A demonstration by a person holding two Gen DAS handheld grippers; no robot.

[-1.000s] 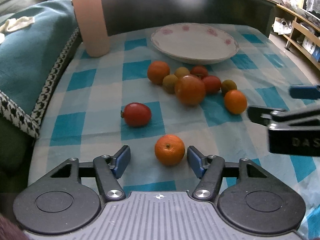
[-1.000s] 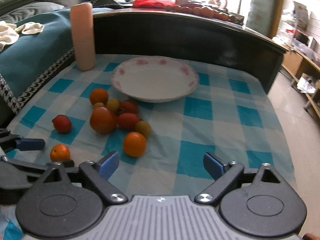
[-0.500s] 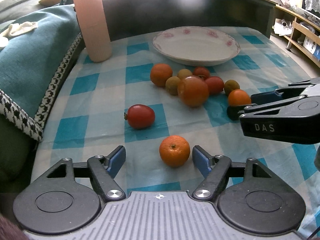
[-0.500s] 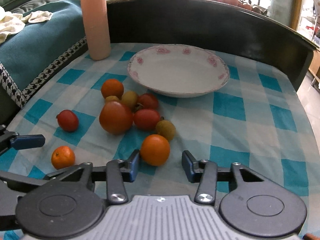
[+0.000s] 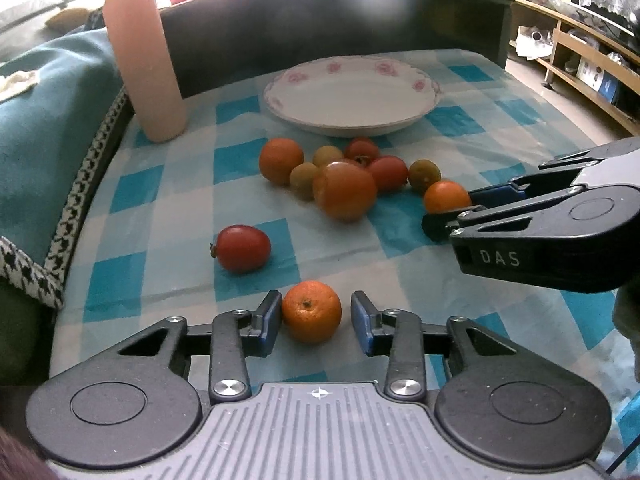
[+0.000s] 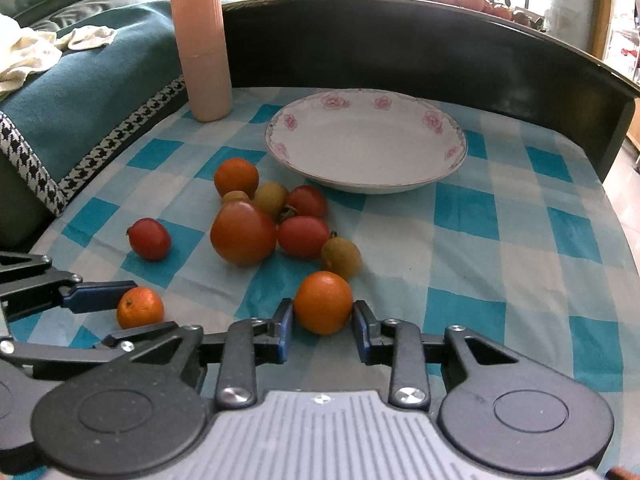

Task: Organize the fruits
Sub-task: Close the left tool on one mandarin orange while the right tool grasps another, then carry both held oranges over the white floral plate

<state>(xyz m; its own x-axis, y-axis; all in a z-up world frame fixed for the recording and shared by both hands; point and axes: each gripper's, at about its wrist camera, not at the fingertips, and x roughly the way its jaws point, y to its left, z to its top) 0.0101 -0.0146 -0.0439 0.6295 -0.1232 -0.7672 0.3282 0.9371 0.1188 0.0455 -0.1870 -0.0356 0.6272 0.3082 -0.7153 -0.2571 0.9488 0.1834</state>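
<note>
Two hand-held grippers are now each set around a small orange; a second ago both stood spread well wider, and the right one had nothing between its fingers at all. The left hand-held gripper (image 5: pixel 314 322) has narrowed onto the near mandarin (image 5: pixel 311 311); its left pad (image 5: pixel 269 318) touches or nearly touches the peel, while a clear gap remains at the right pad, so it is spread and not yet pinching. The right hand-held gripper (image 6: pixel 322 332) has come forward and drawn in around the orange (image 6: pixel 323 302) at the near right edge of the fruit cluster; both pads sit against or just beside the fruit, and I cannot tell whether they truly press it.

The rest of the fruit lies untouched on the checked tabletop (image 6: pixel 500 264): a large tomato (image 6: pixel 243 233), several smaller red and yellow-green fruits just beside it, another orange (image 6: pixel 236 176) at the far left of the cluster, and a lone red tomato (image 6: pixel 149 239) to the left. The flowered plate (image 6: pixel 366 142) at the far side holds nothing; a pink tumbler (image 6: pixel 202 48) stands at the far left.

I judge the task barely begun; the approach appears finished and both grasps are about to close, after which the fruits would likely go to the plate; round fruit may roll away from a one-sided push.
</note>
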